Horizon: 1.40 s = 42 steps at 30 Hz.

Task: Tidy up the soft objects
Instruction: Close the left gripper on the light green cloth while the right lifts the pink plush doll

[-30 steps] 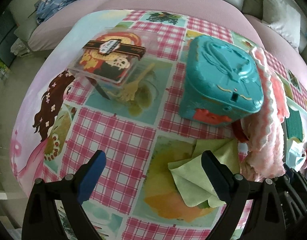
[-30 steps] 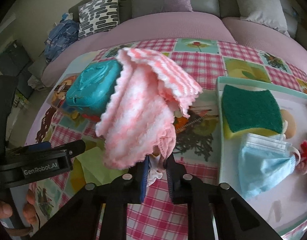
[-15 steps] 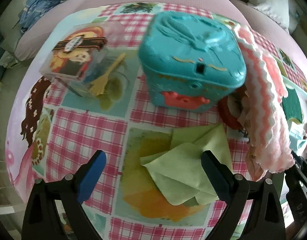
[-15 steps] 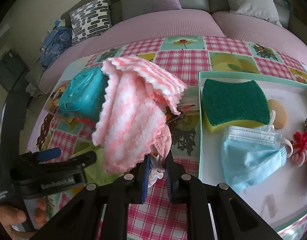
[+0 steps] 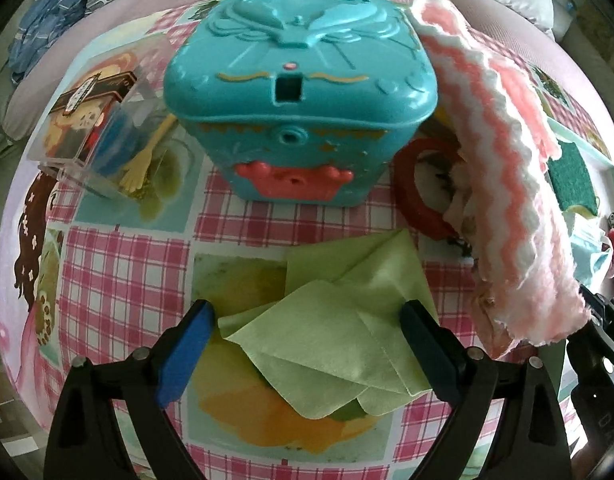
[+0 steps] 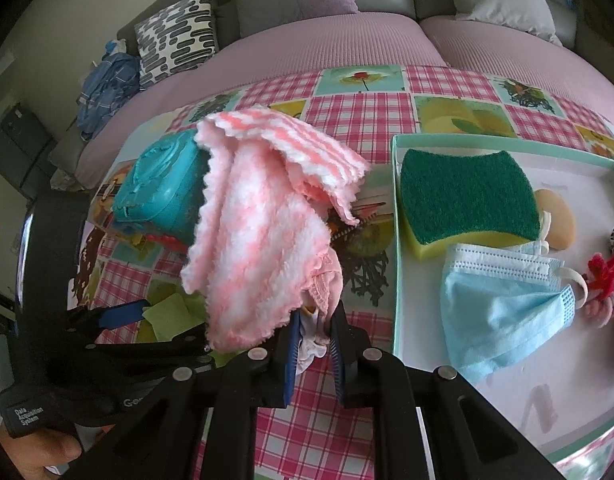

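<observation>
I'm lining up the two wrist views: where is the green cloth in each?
Left wrist: the green cloth lies low and central, between the left gripper's open fingers.
Right wrist: only a bit shows lower left, behind the pink towel.
Shared landmark: the teal box.

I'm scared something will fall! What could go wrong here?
The pink cloth hangs loosely from the shut right gripper, so it might slip out or brush the teal box. The open left gripper sits over the folded green cloth and might catch only one layer.
</observation>
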Motion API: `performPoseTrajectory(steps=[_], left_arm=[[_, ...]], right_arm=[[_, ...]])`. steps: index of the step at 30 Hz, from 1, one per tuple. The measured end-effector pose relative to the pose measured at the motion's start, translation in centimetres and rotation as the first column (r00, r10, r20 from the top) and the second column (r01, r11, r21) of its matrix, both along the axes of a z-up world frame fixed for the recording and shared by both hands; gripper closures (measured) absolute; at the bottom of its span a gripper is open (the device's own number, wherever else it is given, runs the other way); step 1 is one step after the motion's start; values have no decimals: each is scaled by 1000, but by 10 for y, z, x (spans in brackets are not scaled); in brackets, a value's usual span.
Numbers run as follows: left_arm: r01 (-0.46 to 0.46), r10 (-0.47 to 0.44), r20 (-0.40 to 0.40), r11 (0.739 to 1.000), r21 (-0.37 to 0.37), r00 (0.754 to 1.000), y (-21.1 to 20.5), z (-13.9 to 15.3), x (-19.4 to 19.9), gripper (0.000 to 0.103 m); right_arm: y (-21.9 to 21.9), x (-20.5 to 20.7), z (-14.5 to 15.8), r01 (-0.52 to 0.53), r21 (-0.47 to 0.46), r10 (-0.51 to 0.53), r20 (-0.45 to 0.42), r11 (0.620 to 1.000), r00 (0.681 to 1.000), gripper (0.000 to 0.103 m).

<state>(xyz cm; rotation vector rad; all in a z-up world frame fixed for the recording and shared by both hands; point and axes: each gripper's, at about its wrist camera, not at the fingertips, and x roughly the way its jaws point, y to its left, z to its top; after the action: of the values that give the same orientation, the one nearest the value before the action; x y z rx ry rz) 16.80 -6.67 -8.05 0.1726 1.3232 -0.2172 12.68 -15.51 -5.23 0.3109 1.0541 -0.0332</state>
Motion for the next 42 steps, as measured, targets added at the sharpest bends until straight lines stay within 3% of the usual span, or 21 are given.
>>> performPoseTrajectory(steps=[6, 12, 17, 20, 29, 38, 42], left_arm=[[27, -27, 7, 1000, -8, 1000, -3, 1, -2, 11], [66, -65, 23, 997, -28, 998, -15, 9, -6, 34], [88, -86, 39, 995, -55, 996, -22, 15, -8, 70], [83, -80, 43, 993, -82, 996, -22, 17, -6, 80], [-6, 15, 59, 989, -150, 998, 6, 25, 7, 89], [1, 23, 131, 983, -182, 991, 27, 58, -3, 89], [-3, 31, 147, 982, -189, 989, 42, 57, -6, 89]], right_arm=[[0, 0, 0, 0, 2, 0, 0, 1000, 1000, 87], [-1, 0, 1, 2, 7, -2, 3, 1000, 1000, 87], [-3, -3, 4, 9, 13, -9, 12, 1000, 1000, 87], [-3, -7, 11, 6, 15, -6, 35, 1000, 999, 87], [-2, -20, 28, 3, 7, -3, 72, 1000, 997, 88], [-4, -33, 52, -1, 17, -2, 148, 1000, 989, 88], [-5, -34, 58, -10, 24, 6, 168, 1000, 986, 91]])
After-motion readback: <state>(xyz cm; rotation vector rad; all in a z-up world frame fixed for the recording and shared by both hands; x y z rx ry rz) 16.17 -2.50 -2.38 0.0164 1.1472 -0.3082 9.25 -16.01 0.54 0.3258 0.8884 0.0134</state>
